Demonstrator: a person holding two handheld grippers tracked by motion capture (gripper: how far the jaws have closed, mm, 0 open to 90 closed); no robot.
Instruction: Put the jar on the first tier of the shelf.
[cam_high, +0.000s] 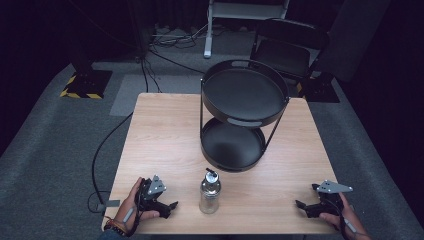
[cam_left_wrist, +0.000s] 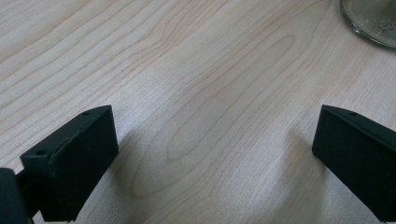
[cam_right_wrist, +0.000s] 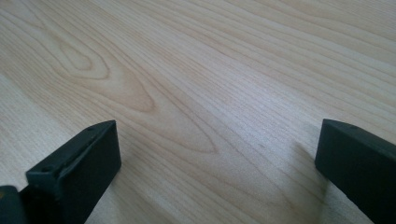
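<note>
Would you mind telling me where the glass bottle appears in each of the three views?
High view: glass bottle stands at the table's near edge, centre, between both grippers.
Left gripper view: its base at the top right corner.
Right gripper view: not in it.
Shared landmark: the light wood table.

Both grippers are black with blocky jaws and a grey three-cornered plate on top: left gripper (cam_high: 171, 206), right gripper (cam_high: 301, 205). Beaded bracelets (cam_high: 116, 227) circle the left wrist.

Lab or studio: black curtains (cam_high: 45, 30), floor cables (cam_high: 175, 37), hazard-taped stand base (cam_high: 85, 84).
</note>
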